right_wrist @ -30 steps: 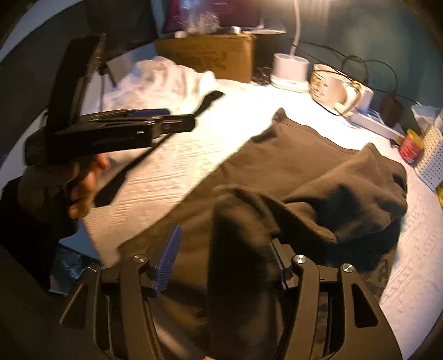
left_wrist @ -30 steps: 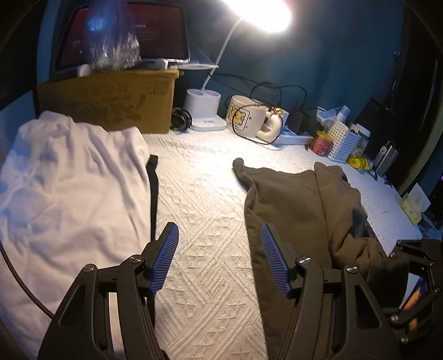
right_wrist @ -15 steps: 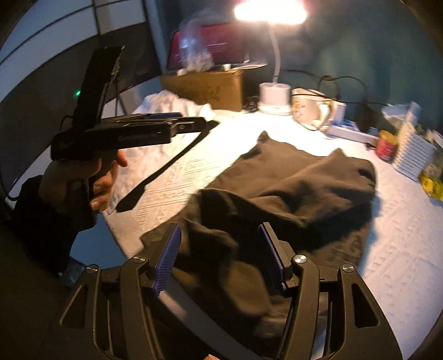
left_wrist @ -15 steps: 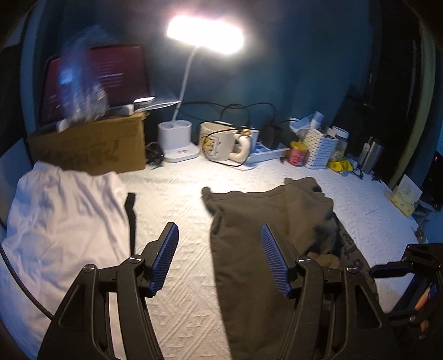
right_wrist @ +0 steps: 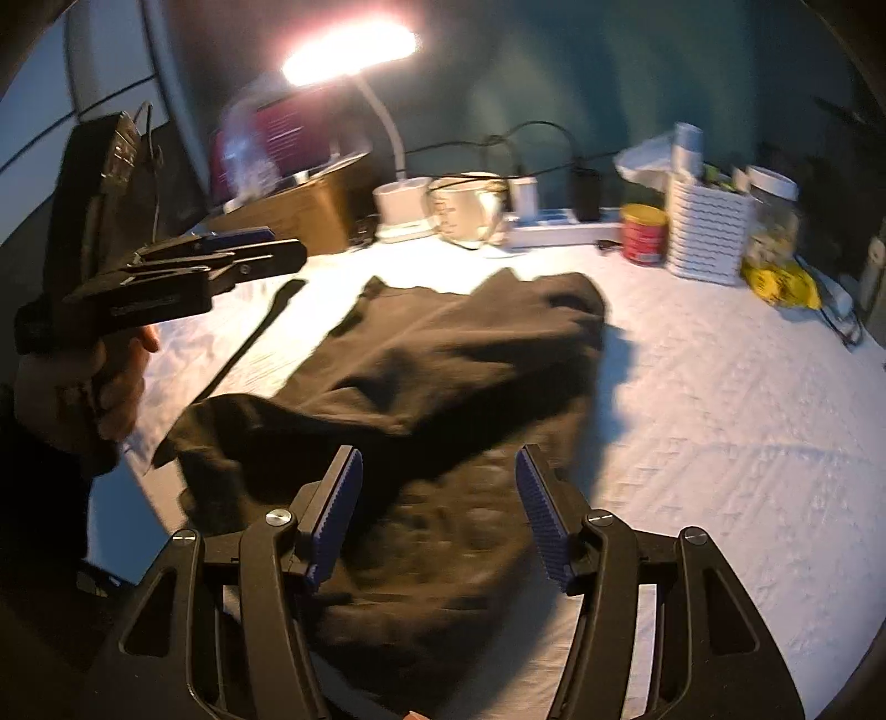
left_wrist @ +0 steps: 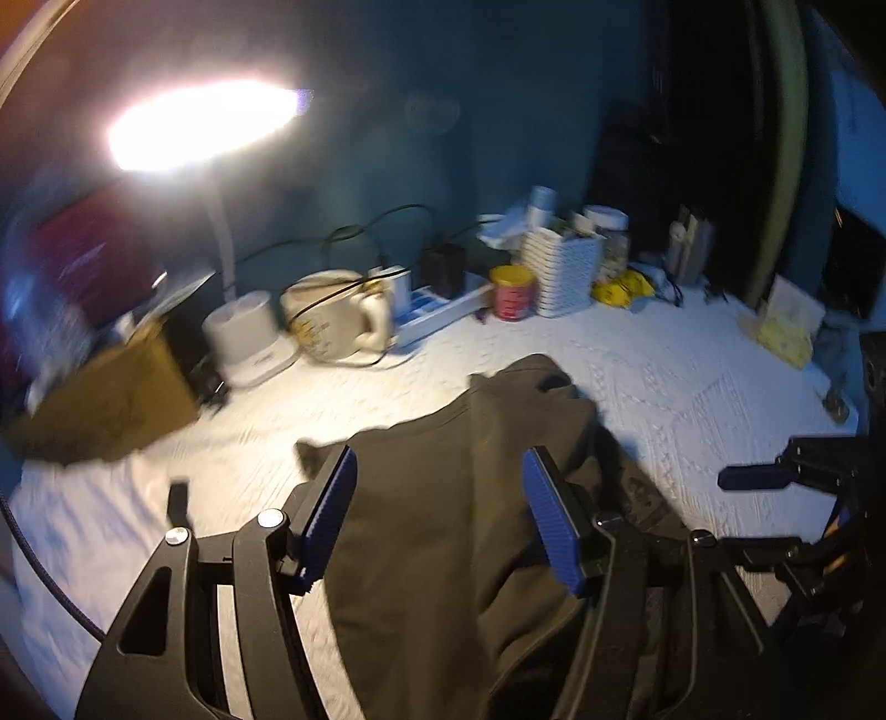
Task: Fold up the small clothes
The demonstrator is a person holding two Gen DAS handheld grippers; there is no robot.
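**Both hand-held grippers empty, hovering over the dark garment**

Dark brown-olive garment (right_wrist: 443, 376) is lying partly folded on the white quilted tabletop (right_wrist: 720, 415), one layer doubled over the middle, near edge hanging toward the front edge of the tabletop. Left hand-held gripper (left_wrist: 440, 515) is standing wide apart above it, nothing between the blue pads. Right hand-held gripper (right_wrist: 437, 515) is likewise wide, nothing gripped, cloth only showing beneath. Both frames are blurring.

Handling, my read: soft, light knit, limp, no stiffness, so it is going to sag and drag when lifted from one point. Not fragile, not slippery on the textured cover. Best hold is looking like the two near corners or hem, one gripper each, pinching a single edge layer, not the bunched fold in the middle. Desk lamp (right_wrist: 349, 52), mug (right_wrist: 465, 213) and red tin (right_wrist: 643, 232) are sitting well clear at the back.
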